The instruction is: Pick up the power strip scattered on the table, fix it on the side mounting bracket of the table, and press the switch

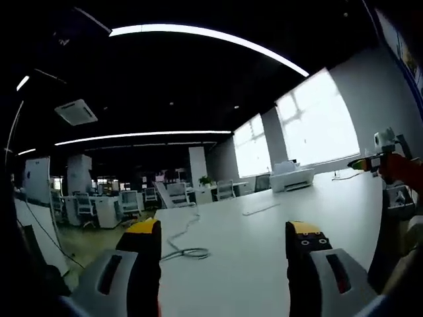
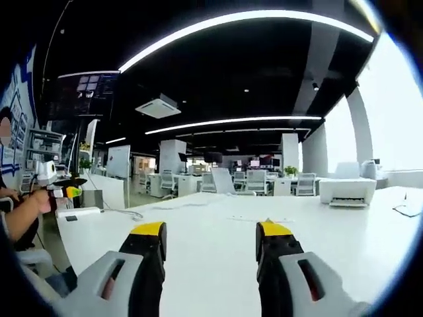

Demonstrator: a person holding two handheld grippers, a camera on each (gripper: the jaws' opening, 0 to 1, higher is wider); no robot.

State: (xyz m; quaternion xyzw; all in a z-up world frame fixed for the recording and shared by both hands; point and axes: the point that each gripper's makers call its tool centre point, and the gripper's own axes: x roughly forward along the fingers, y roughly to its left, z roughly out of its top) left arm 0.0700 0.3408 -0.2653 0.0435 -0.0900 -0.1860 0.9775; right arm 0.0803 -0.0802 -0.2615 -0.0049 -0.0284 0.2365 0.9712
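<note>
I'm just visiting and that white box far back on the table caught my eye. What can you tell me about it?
It looks like a white printer, boxy, apparently plastic, with a raised flap or tray at its back. It sits upright on the white table near the bright windows, well beyond the open fingers of the right gripper. In the left gripper view it appears again. Nothing seems to touch it but the table. Finer details are too small to tell.

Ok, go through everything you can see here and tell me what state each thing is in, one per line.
Left gripper: open, holding nothing, above the table.
Right gripper: open, holding nothing.
White table: mostly bare in front of the fingers.
Cable: lying loose and looped on the table.
Printer: resting at the table's far end.
Ceiling light strips: lit.
</note>
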